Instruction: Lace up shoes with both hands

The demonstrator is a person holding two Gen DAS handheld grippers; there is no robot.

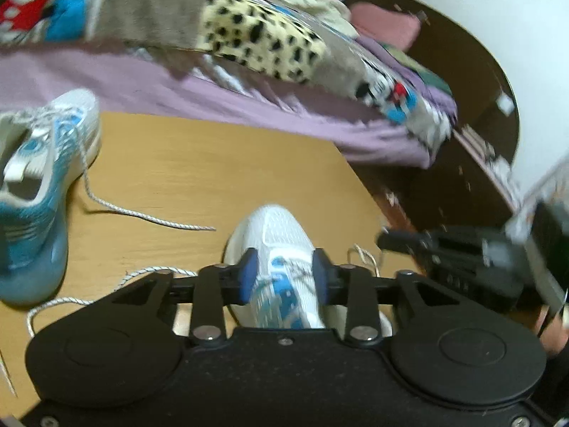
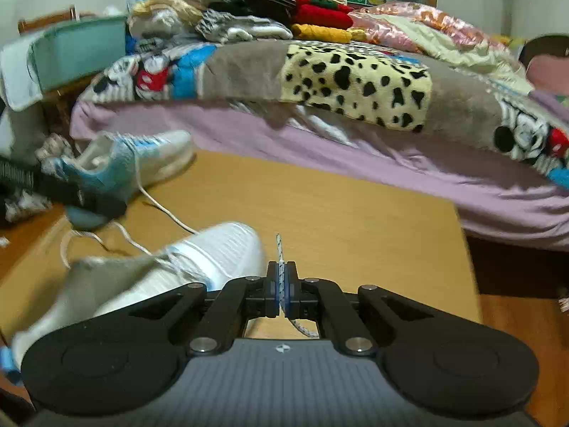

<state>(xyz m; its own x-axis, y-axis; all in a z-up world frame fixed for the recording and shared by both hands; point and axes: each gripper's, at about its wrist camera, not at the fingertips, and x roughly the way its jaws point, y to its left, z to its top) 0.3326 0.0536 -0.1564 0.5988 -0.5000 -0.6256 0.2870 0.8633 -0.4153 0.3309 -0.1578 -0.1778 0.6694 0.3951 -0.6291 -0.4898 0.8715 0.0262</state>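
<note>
the far shoe (image 1: 42,163) is lying at the left of the wooden table (image 1: 220,178), toe pointing toward the bed (image 1: 249,106), with one loose lace (image 1: 149,215) trailing across the board. the left gripper (image 1: 284,277) is hovering over the near shoe (image 1: 281,259), its blue pads (image 1: 249,277) standing spread on either side of the eyelet rows (neither pad appears to be gripping anything). the shoe's long axis is running straight ahead from this tool, toe away. further right, the right gripper (image 2: 282,290) is pinching a lace end (image 2: 279,249) between pressed-together pads, just beside the near shoe's right flank, so this hand is the one positioned to feed or pull the lace. no readable brand, label or writing is showing on either shoe.
</note>
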